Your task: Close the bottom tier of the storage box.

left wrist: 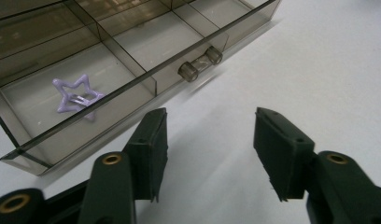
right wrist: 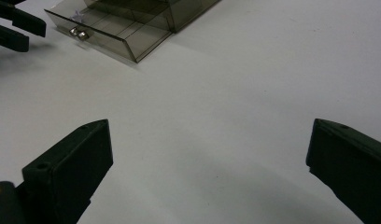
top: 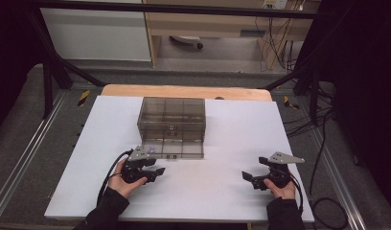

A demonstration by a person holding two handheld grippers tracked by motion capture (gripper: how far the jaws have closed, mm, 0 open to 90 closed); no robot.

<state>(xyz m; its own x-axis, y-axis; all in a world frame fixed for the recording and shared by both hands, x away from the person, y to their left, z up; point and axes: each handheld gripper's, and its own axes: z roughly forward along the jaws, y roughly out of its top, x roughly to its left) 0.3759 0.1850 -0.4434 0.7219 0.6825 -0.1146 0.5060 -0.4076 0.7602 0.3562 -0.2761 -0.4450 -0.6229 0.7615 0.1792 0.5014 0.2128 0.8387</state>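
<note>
We see the left gripper (left wrist: pixel 209 140) half-parted, gripping nothing, just beside the pulled-out drawer (left wrist: pixel 146 79) — purple star clip (left wrist: pixel 76 96) lies inside. Right gripper (right wrist: pixel 207 163) spread wide — well apart.

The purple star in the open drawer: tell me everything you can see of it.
The purple star is a small, hollow five-pointed outline, pale lilac, plastic by its look, with a shiny clip-like bar across its middle. It lies nearly flat on the floor of the end compartment of the pulled-out drawer, whose walls are smoky and see-through. Nothing else lies in that compartment and nothing grips the star. The left tongs stand open outside the drawer's front wall, apart from it.
</note>
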